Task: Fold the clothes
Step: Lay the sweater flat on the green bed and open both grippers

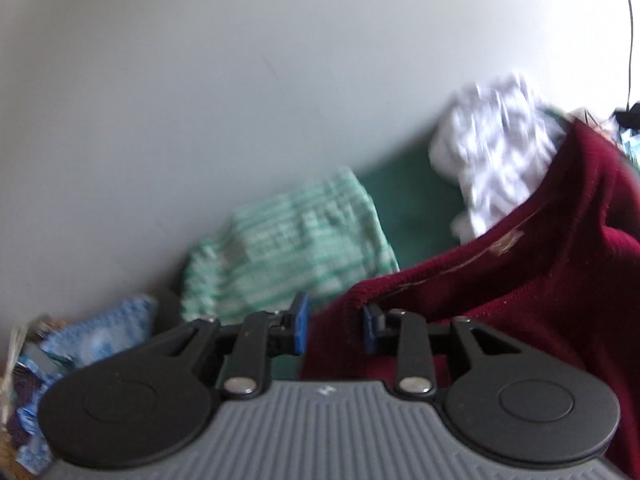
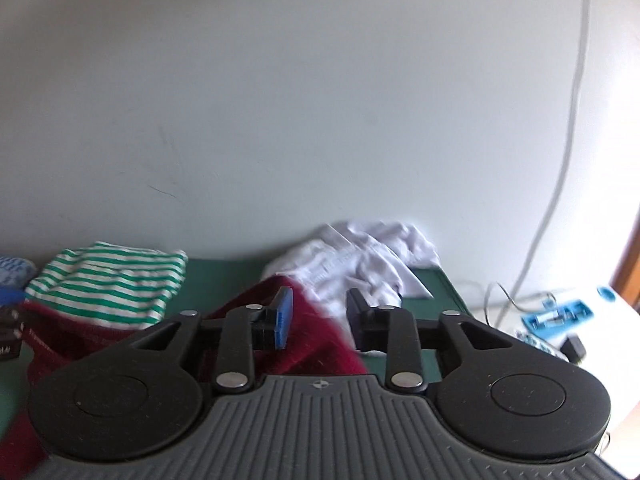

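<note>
Left gripper (image 1: 336,326): fingers apart, maroon sweater (image 1: 520,300) edge lying in the gap and against the right pad, bulk of it rising toward 2 o'clock. Right gripper (image 2: 320,318): fingers apart, same maroon sweater (image 2: 304,344) draped between them, a peak of cloth by the left blue pad, the rest trailing to 8 o'clock over the green surface (image 2: 224,276). Farther out, a folded green-striped garment (image 2: 108,284) at 10 o'clock and a crumpled white garment (image 2: 368,264) at 1 o'clock against the pale wall (image 2: 280,100).
</note>
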